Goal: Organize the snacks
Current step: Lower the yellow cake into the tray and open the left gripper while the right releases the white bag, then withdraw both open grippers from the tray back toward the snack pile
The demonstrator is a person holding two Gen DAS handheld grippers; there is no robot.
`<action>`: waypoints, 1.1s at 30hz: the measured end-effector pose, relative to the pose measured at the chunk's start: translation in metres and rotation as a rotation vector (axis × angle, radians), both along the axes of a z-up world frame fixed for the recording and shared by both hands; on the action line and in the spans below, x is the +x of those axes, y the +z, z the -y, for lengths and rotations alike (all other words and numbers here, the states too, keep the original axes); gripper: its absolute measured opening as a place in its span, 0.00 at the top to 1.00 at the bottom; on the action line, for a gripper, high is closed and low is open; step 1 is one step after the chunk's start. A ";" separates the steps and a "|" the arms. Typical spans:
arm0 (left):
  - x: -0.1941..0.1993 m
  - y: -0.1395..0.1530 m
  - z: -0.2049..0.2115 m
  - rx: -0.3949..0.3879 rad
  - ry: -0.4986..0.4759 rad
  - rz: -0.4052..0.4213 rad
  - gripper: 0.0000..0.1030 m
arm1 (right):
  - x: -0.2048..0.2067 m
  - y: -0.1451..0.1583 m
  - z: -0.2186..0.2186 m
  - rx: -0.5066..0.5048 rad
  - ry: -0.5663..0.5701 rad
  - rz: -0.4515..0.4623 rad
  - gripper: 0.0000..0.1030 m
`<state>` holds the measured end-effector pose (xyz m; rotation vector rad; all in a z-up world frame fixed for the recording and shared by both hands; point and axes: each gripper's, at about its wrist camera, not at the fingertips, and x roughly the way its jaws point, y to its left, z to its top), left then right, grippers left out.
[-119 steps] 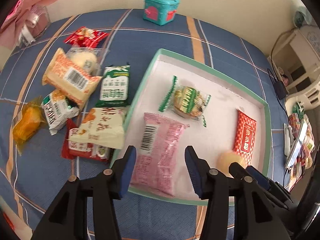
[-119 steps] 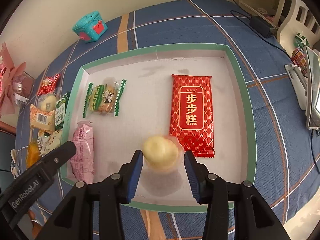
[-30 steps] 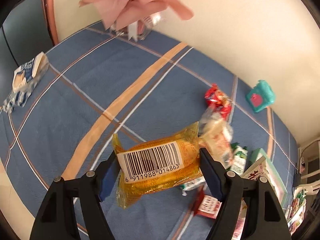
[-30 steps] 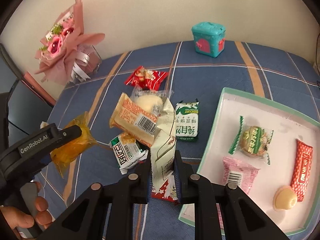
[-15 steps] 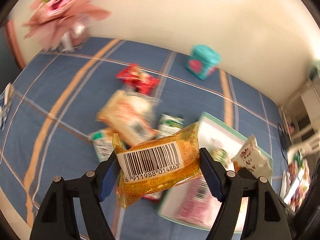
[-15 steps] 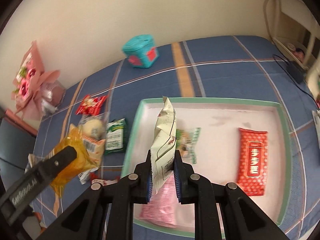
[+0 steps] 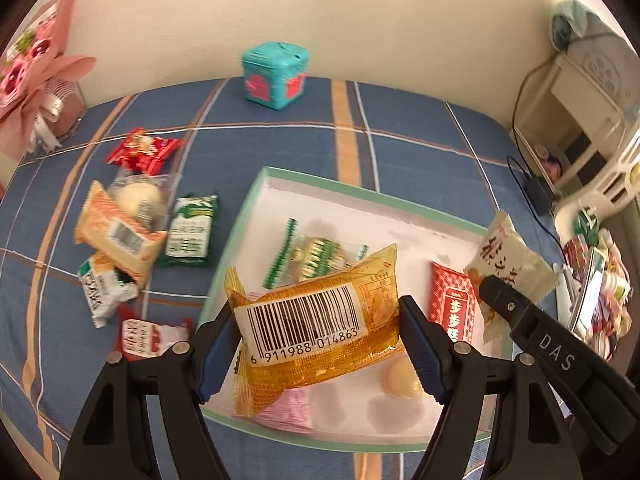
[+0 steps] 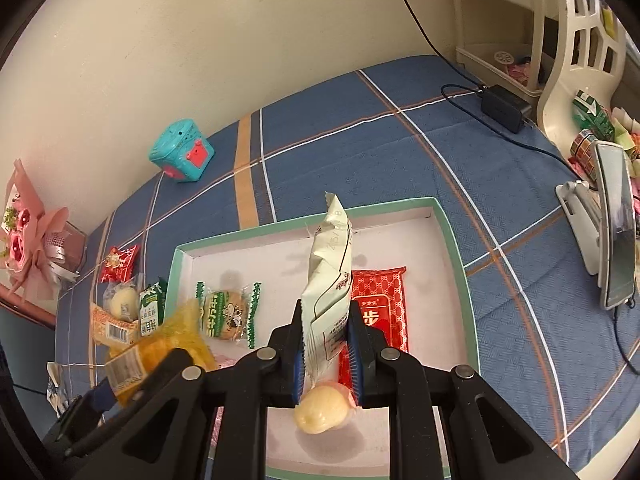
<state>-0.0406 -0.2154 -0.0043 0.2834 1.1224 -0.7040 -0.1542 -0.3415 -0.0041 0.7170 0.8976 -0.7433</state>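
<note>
Starting far left of the left gripper (image 7: pixel 318 346): spotting one pink bouquet (image 7: pixel 36 72) at the cloth's edge. Counting six loose snacks on the blue checked cloth (image 7: pixel 420 152) to the left of those fingers: one red packet (image 7: pixel 144 154), one clear-wrapped bun (image 7: pixel 138 198), one orange packet (image 7: pixel 116 236) lying against the bun, one green-and-white packet (image 7: pixel 192 226), one small white packet (image 7: pixel 104 288) and one red-and-white packet (image 7: pixel 152 336) just beside the left finger. Noting one teal box (image 7: pixel 274 74) far ahead by the wall. Gripping one yellow packet (image 7: pixel 320 320) crosswise in the left gripper, barcode up, pads pressed on both ends, held over the near-left part of the green-rimmed tray (image 7: pixel 360 192). Counting four snacks in the tray below and ahead: one green-edged biscuit pack (image 7: pixel 316 258) beyond the yellow packet, one pink packet (image 7: pixel 288 408) peeking out under it, one round pale cake (image 7: pixel 400 374) by the right finger, one red bar (image 7: pixel 452 308) further right. Moving over to the right gripper (image 8: pixel 326 344): pinched tight on one cream packet (image 8: pixel 330 276), standing upright on edge between the pads, above the tray with the pale cake directly beneath and the red bar just right of it. Seeing one black charger (image 8: pixel 504 108) and one propped phone (image 8: pixel 616 224) well off to the right.
</note>
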 end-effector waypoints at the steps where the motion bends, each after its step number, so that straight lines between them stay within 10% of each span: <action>1: -0.002 -0.002 0.002 0.009 0.001 0.003 0.25 | 0.000 0.000 0.000 0.002 0.002 0.001 0.81; 18: 0.008 -0.026 0.006 0.032 0.016 -0.093 0.24 | 0.001 -0.030 0.009 0.079 0.000 -0.059 0.79; 25: 0.015 -0.019 -0.001 0.024 0.026 -0.115 0.22 | -0.002 -0.029 0.010 0.058 -0.027 -0.100 0.42; 33: 0.027 0.004 -0.027 -0.012 0.072 -0.060 0.13 | 0.002 -0.013 0.000 0.002 0.007 -0.102 0.27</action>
